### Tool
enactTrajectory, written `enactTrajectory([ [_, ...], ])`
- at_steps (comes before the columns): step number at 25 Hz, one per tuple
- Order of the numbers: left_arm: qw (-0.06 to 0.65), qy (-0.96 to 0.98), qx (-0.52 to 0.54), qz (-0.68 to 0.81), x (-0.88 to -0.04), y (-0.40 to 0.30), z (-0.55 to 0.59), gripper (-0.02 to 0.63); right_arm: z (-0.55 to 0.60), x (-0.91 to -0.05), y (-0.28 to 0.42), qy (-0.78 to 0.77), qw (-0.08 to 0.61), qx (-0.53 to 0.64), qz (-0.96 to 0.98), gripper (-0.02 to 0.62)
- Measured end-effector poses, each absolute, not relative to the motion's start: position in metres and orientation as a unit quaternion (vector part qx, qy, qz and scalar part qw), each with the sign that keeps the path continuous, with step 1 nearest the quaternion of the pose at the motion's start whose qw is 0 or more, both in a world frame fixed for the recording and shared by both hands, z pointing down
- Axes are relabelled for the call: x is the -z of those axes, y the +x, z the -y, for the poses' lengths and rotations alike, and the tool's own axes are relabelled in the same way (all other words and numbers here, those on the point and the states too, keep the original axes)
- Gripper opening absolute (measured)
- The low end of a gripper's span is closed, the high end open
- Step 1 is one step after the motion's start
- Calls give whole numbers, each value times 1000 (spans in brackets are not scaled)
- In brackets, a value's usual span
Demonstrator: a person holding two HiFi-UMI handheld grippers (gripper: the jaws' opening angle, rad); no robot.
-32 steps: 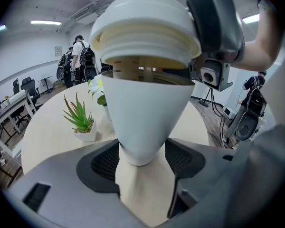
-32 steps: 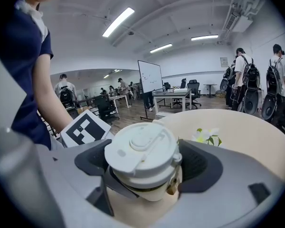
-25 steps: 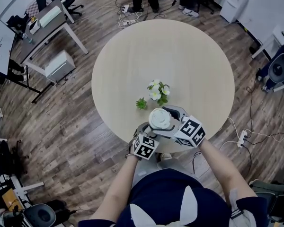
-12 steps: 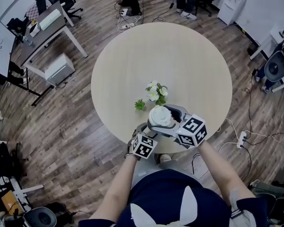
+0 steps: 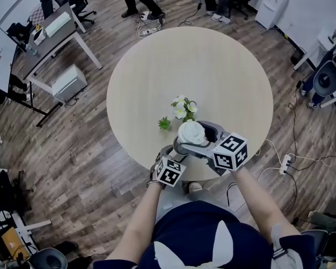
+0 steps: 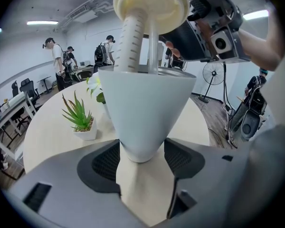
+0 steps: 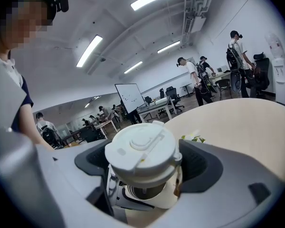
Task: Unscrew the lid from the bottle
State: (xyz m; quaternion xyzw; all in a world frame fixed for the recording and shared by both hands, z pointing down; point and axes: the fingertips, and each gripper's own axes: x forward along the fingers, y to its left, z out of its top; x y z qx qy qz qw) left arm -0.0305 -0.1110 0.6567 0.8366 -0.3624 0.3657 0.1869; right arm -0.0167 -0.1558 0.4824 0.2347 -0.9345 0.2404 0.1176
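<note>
A white tapered bottle (image 6: 145, 113) stands upright between the jaws of my left gripper (image 6: 141, 151), which is shut on its lower end. Its white lid (image 7: 141, 151) is off the bottle and held just above the open mouth (image 7: 145, 194); my right gripper (image 7: 142, 165) is shut on it. A ribbed straw (image 6: 130, 37) hangs from the lid (image 6: 151, 4) down into the bottle. In the head view the lid (image 5: 191, 132) hides the bottle, at the near edge of the round table (image 5: 213, 66), between the left gripper (image 5: 179, 149) and right gripper (image 5: 201, 133).
A small vase of white flowers (image 5: 182, 108) and a little green potted plant (image 5: 166, 123) stand on the table just beyond the bottle. The plant (image 6: 80, 120) shows left of the bottle in the left gripper view. People and desks are far off across the room.
My right gripper and the lid have shifted slightly farther over the table. The left gripper has barely moved.
</note>
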Motion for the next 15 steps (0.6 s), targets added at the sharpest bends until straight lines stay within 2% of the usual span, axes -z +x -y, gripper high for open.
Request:
enactTrajectory([
  [15,187,830,-376,366,-659,-35,106,256,163,-468,-1,252,67,-283,923,442],
])
